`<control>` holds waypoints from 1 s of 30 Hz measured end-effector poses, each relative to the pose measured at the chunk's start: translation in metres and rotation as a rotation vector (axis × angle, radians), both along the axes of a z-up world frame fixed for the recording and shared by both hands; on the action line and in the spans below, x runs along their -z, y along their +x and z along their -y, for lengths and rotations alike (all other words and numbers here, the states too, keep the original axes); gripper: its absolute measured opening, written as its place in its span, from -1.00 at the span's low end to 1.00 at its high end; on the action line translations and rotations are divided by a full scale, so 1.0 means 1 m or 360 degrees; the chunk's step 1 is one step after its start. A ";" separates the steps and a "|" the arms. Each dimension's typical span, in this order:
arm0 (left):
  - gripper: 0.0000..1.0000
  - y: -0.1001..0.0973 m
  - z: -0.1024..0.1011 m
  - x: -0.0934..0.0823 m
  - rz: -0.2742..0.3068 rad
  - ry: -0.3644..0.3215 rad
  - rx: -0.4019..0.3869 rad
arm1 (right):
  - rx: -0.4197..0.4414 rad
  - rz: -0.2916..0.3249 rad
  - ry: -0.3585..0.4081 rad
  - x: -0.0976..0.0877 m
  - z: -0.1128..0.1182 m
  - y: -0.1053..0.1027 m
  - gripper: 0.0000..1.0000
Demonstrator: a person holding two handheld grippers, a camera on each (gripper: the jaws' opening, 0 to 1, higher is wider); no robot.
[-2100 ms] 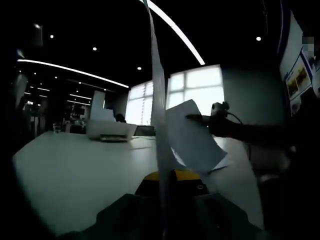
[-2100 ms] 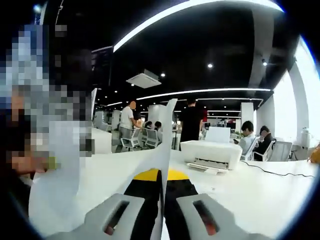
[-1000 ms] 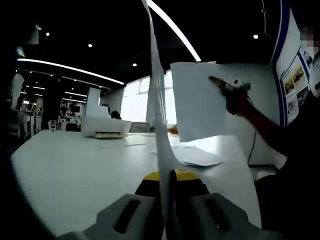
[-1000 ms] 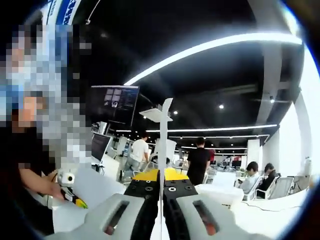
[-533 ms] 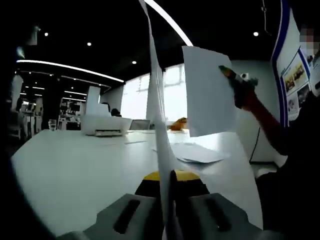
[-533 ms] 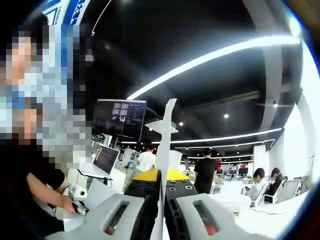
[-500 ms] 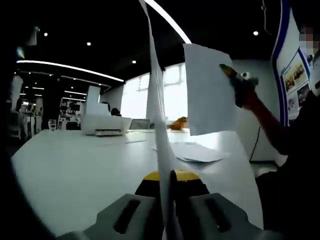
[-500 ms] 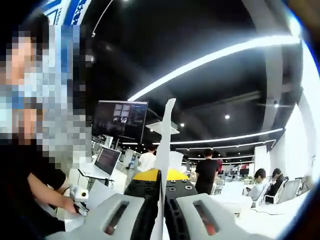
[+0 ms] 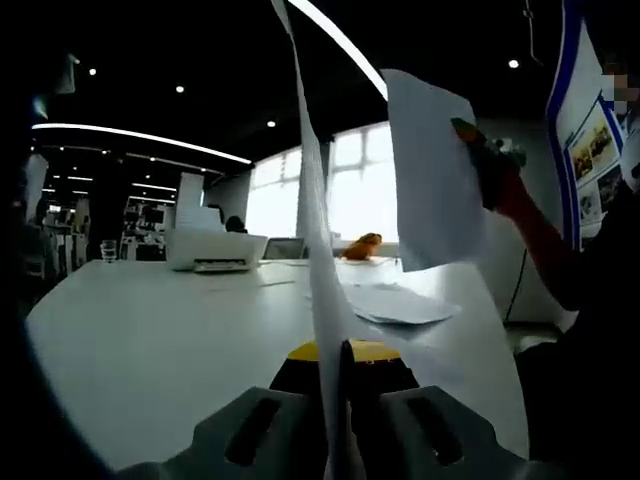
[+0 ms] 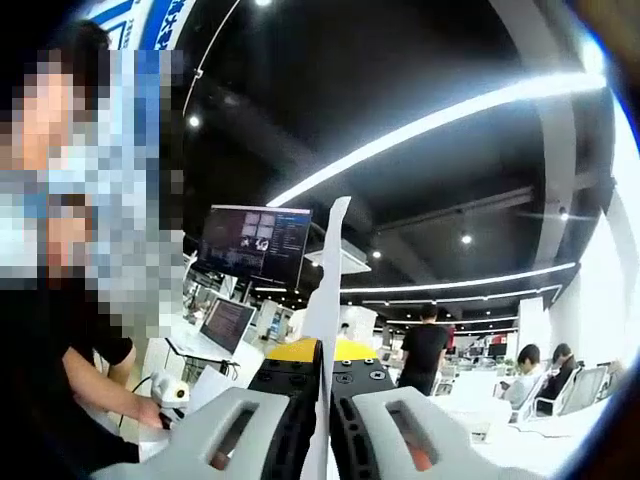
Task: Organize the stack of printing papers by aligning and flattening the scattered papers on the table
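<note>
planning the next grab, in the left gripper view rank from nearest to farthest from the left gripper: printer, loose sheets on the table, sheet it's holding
1. sheet clamped in the left gripper, centre
2. loose sheets lying on the table, right of centre
3. printer at the far left
</note>
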State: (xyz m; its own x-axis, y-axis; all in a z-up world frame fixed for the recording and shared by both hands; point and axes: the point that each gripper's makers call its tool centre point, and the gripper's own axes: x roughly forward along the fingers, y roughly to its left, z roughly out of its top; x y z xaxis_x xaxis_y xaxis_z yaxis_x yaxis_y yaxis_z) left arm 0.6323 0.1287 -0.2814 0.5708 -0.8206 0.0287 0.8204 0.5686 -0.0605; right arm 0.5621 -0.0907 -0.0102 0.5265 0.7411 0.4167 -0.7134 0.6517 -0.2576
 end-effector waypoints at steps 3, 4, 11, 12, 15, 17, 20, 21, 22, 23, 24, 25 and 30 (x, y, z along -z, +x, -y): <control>-0.88 -0.001 -0.001 -0.002 0.0003 -0.0019 0.0007 | -0.0002 0.0003 -0.0015 -0.001 -0.002 -0.002 -1.00; -0.88 -0.001 -0.001 -0.002 0.0003 -0.0025 0.0008 | -0.0001 0.0005 -0.0025 -0.001 -0.004 -0.003 -1.00; -0.88 -0.002 -0.001 -0.003 0.0011 -0.0031 0.0018 | -0.0024 -0.0003 -0.0064 0.003 -0.011 -0.009 -1.00; -0.88 -0.002 -0.001 -0.004 0.0013 -0.0032 0.0019 | -0.0026 -0.0004 -0.0068 0.003 -0.011 -0.010 -1.00; -0.88 -0.002 0.000 -0.004 0.0018 -0.0037 0.0020 | -0.0028 -0.0009 -0.0071 0.005 -0.010 -0.011 -1.00; -0.88 -0.002 0.000 -0.004 0.0019 -0.0037 0.0021 | -0.0029 -0.0017 -0.0066 0.006 -0.009 -0.012 -1.00; -0.88 -0.002 0.000 -0.004 0.0025 -0.0034 0.0021 | -0.0034 -0.0023 -0.0052 0.006 -0.008 -0.014 -1.00; -0.88 -0.002 0.000 -0.004 0.0028 -0.0034 0.0021 | -0.0036 -0.0023 -0.0052 0.006 -0.009 -0.015 -1.00; -0.88 -0.002 0.000 -0.004 0.0029 -0.0035 0.0021 | -0.0036 -0.0022 -0.0053 0.006 -0.009 -0.015 -1.00; -0.88 -0.002 0.000 -0.004 0.0031 -0.0036 0.0021 | -0.0034 -0.0023 -0.0054 0.006 -0.009 -0.015 -1.00; -0.88 -0.002 -0.001 -0.004 0.0034 -0.0035 0.0020 | -0.0034 -0.0025 -0.0055 0.007 -0.009 -0.016 -1.00; -0.88 -0.002 -0.001 -0.004 0.0041 -0.0029 0.0019 | -0.0035 -0.0028 -0.0056 0.008 -0.010 -0.018 -1.00; -0.88 -0.004 0.001 -0.004 0.0048 -0.0026 0.0033 | -0.0057 -0.0085 -0.0022 0.015 -0.007 -0.019 -1.00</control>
